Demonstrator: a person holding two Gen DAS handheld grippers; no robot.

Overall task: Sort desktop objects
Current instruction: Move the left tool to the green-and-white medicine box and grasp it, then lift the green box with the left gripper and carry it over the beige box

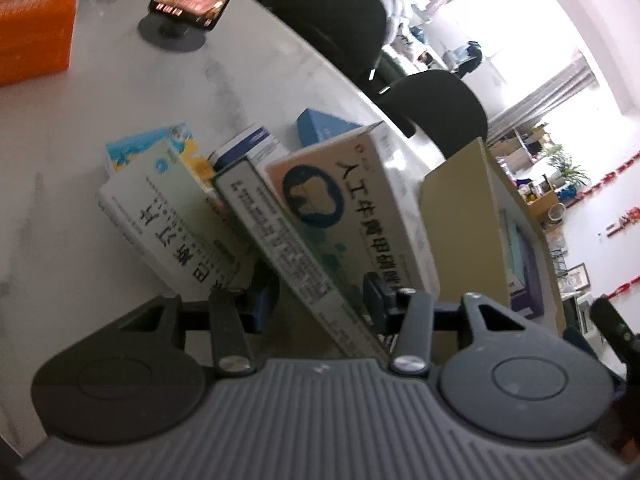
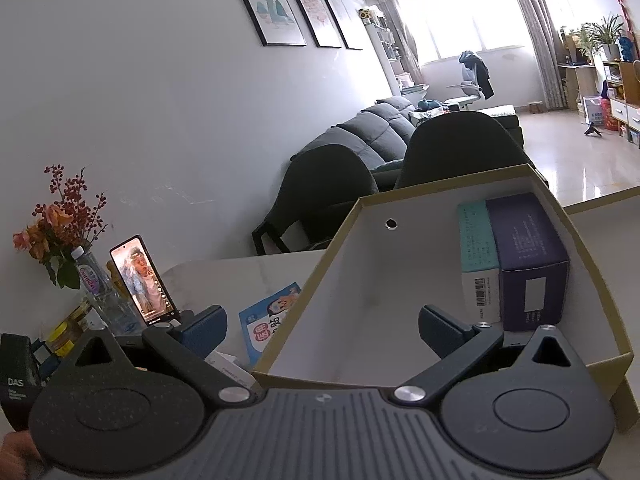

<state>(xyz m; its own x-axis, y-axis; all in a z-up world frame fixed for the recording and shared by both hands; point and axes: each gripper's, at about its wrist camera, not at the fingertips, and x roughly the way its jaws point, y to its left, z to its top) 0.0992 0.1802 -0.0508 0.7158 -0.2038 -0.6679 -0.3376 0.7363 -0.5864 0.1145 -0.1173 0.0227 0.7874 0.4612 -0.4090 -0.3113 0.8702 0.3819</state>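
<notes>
Left tongs [image 1: 316, 300] pinch one of three medicine boxes [image 1: 280, 240].

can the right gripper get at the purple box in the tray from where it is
Probably yes: the right gripper is open, straddling the tray's near wall, and the purple box stands just beyond its right finger, nothing between.

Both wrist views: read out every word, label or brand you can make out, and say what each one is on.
"人工牛黄甲硝唑": peach medicine box between the left gripper's fingers.
"DAS": black box.
Pink brand on the water bottle: too blurred.
Green-white box and fine print on the other boxes: not reliably readable.
</notes>
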